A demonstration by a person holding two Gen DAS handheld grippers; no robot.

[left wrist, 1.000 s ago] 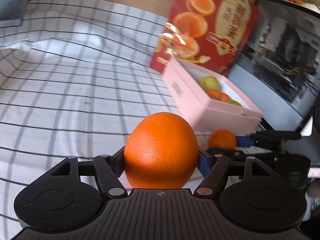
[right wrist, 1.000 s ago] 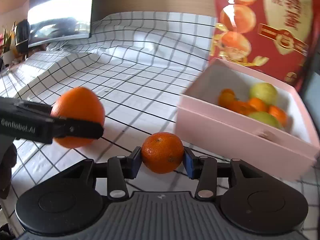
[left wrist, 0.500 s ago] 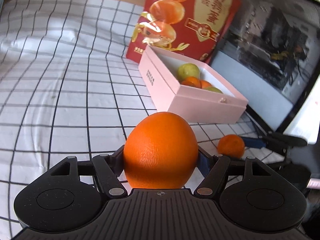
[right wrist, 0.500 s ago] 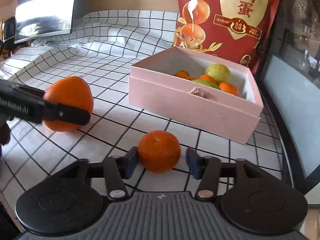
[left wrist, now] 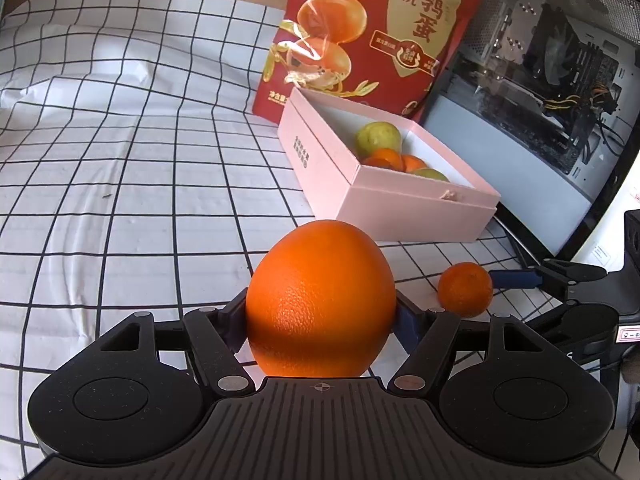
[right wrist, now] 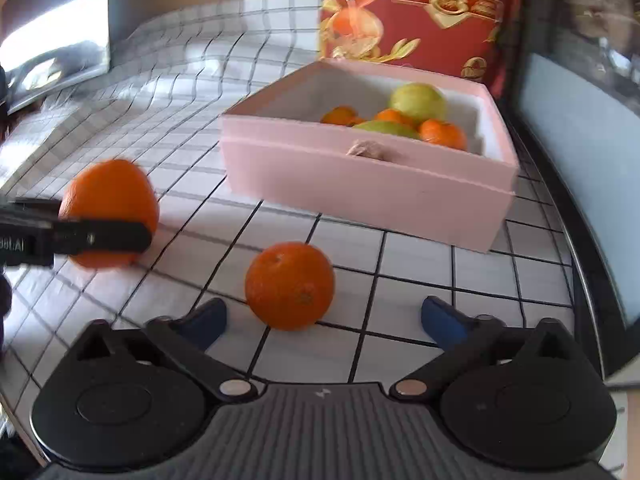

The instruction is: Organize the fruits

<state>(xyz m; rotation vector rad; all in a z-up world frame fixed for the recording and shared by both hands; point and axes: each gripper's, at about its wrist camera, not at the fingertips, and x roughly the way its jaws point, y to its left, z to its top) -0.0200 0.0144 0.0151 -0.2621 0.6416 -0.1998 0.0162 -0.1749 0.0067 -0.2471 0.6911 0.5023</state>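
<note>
Orange and heavy-looking, the big orange [left wrist: 320, 300] sits clamped between our left gripper [left wrist: 320, 320] fingers, near the pink box [left wrist: 400, 204] on its open front side. Our right gripper [right wrist: 320, 320] is spreading its jaws; the small mandarin [right wrist: 289, 285] lies loose on the checked cloth [right wrist: 420, 264] between them, touching neither pad, just in front of the box. We should lift the orange over the near wall and set it in the empty end, away from the fruit inside.
</note>
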